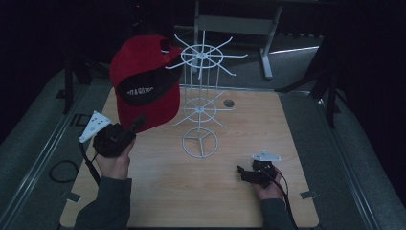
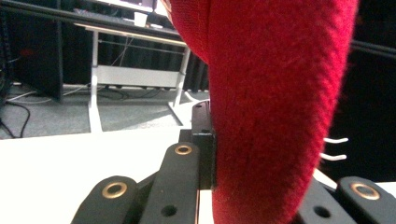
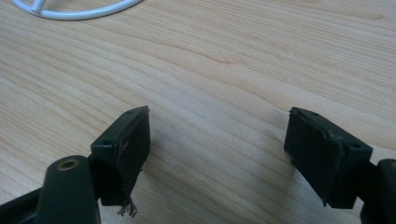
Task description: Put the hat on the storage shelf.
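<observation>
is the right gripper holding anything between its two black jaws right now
No, in the right gripper view the right gripper has its jaws spread apart over the bare light wooden table.

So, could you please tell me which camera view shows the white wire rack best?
The high view: the white wire rack stands whole there, from ring base to spoked top, beside the red cap. The right gripper view catches only a curve of its base ring; the left gripper view shows two prong tips past the cap.

Red cap (image 1: pixel 143 72) with black underbrim, white wire rack (image 1: pixel 200 96), pale wood-grain table (image 1: pixel 201 191), black grippers
</observation>
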